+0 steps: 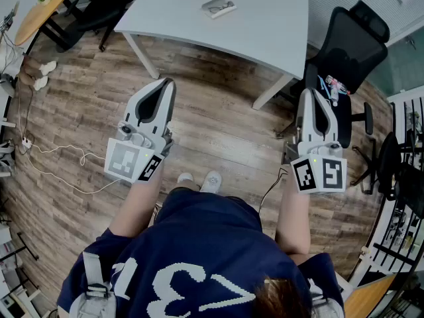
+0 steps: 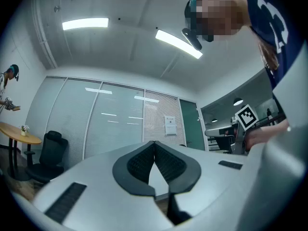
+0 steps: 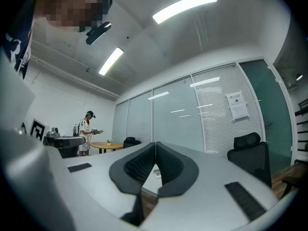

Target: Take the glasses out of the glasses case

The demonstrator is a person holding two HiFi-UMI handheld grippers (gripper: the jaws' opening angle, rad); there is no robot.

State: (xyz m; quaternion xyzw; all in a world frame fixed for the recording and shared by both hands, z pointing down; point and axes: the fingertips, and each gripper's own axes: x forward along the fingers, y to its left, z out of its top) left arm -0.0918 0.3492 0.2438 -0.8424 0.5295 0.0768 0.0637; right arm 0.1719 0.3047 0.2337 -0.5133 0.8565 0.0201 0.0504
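The glasses case (image 1: 218, 6) lies open on the far part of a white table (image 1: 265, 18), with dark glasses inside it. Both grippers are held at waist height over the wooden floor, well short of the table and pointing toward it. My left gripper (image 1: 168, 85) is shut with nothing in it; in the left gripper view its black pads (image 2: 139, 165) meet at the tip. My right gripper (image 1: 309, 93) is also shut and empty, its pads (image 3: 142, 163) touching. Through the gap below the right jaws a small pale object (image 3: 157, 173) shows on the table; it may be the case.
A black office chair (image 1: 351, 42) stands at the table's right corner, close to my right gripper. White cables (image 1: 59, 154) trail over the floor at left. A round wooden table (image 1: 43, 8) and another chair (image 1: 99, 5) are at the far left. A person (image 3: 87, 131) stands far off.
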